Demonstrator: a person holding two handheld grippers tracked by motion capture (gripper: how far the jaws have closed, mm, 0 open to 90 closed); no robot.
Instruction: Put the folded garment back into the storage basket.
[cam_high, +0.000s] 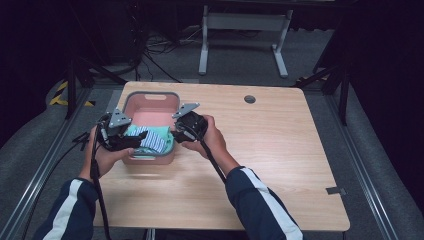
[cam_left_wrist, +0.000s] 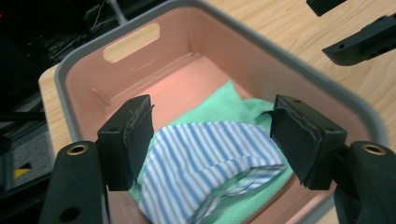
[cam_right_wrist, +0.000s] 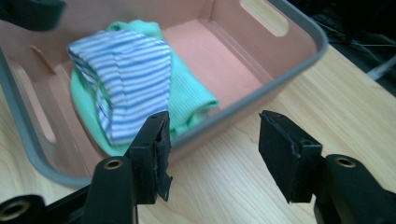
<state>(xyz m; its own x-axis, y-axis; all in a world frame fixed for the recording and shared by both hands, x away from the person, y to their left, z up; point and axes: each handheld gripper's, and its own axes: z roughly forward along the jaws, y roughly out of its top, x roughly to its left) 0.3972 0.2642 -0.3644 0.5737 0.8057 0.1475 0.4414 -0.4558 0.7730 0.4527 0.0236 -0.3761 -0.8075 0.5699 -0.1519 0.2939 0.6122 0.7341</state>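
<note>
Now both my tools, left tool (cam_left_wrist: 212, 140) and right tool (cam_right_wrist: 212, 154), stand apart, gripping nothing; the folded cloths (cam_high: 150, 138) lie in the bin (cam_high: 150, 97) near the tabletop's left edge, soft and light, best pinched at a folded edge

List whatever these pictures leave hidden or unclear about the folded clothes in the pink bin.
- Striped cloth: near end cut off by the bottom edge, left gripper view.
- Green cloth: mostly covered by the striped cloth; what garment it is cannot be told.
- Bin: its near floor is hidden under the clothes and both tongs in the high view.
</note>
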